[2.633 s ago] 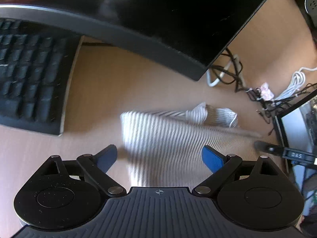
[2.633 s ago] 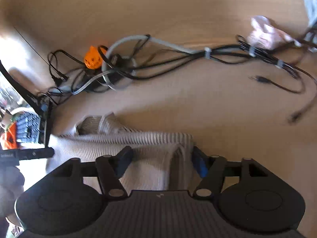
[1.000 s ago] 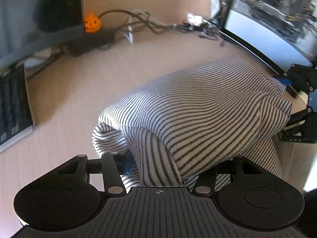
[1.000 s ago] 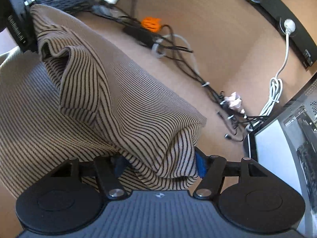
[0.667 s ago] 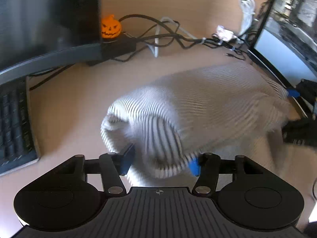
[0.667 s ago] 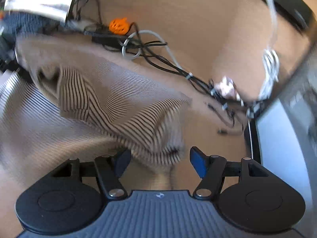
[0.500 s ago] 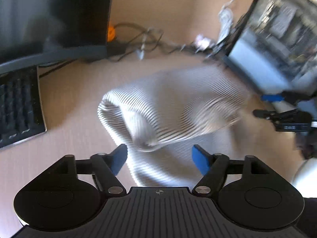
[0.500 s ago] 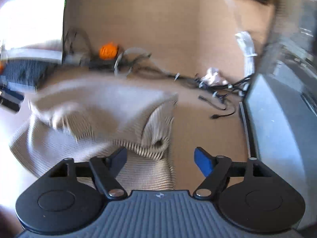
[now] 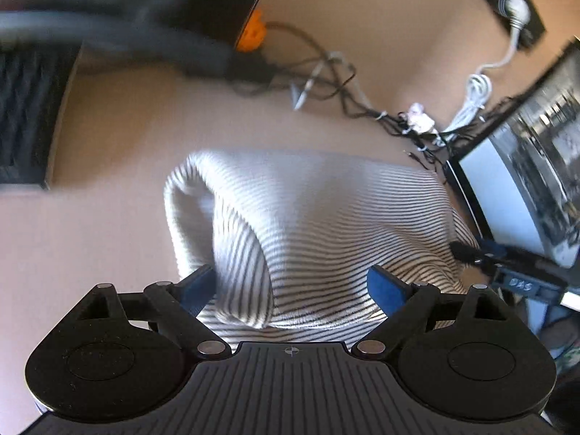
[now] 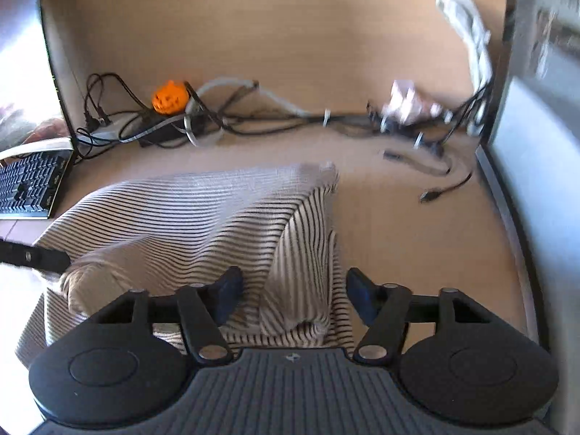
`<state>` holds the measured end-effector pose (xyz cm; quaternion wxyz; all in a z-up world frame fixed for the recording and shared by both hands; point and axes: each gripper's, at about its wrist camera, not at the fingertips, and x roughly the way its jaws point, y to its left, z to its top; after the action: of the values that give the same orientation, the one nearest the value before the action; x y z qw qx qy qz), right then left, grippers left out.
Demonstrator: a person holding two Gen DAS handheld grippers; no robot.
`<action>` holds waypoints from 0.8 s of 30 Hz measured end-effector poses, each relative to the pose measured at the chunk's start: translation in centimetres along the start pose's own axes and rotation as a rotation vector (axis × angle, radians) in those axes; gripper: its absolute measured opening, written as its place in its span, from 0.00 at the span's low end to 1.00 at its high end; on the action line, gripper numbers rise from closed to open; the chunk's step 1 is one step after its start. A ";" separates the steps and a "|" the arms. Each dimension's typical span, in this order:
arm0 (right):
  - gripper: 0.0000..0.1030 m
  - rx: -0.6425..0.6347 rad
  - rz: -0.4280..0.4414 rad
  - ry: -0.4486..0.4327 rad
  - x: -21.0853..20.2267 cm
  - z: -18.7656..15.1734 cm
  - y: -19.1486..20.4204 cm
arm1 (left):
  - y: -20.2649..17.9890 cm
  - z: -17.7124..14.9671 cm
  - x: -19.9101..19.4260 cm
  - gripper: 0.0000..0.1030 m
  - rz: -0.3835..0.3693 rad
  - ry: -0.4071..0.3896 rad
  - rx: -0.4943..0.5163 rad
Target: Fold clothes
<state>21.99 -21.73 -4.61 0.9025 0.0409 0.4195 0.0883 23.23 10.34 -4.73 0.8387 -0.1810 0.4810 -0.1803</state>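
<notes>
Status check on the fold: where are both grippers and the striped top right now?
Left gripper opening, off the cloth. Right gripper closing, pads not yet pressing. Striped top folded over on desk. Cables behind, clear.

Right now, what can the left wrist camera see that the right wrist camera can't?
Only the left wrist view shows the wall plug and the right claw poking in. Only the right wrist view shows the loose cable end on the desk and the left claw poking in. Both show the striped sweater, the orange pumpkin, the keyboard and tangled cables.
</notes>
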 end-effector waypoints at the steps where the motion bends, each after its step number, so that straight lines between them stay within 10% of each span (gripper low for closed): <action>1: 0.66 0.013 0.012 0.014 0.6 -0.1 -0.2 | 0.0 -0.1 0.5 0.91 -0.002 0.004 -0.015; 5: 0.56 0.006 0.032 0.007 1.3 0.1 0.3 | 0.0 -0.2 0.7 0.91 -0.023 -0.024 -0.057; 12: 0.19 -0.125 0.004 -0.056 -0.7 0.7 2.8 | 0.1 1.4 -0.5 0.32 -0.031 -0.063 -0.060; 24: 0.18 -0.160 0.029 -0.072 -6.2 -1.3 2.3 | -3.2 -1.9 -7.4 0.28 -0.102 -0.126 0.157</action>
<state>16.82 -20.67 -0.49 0.9160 -0.0222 0.3778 0.1330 17.68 10.87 1.43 0.8687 -0.1499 0.4017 -0.2480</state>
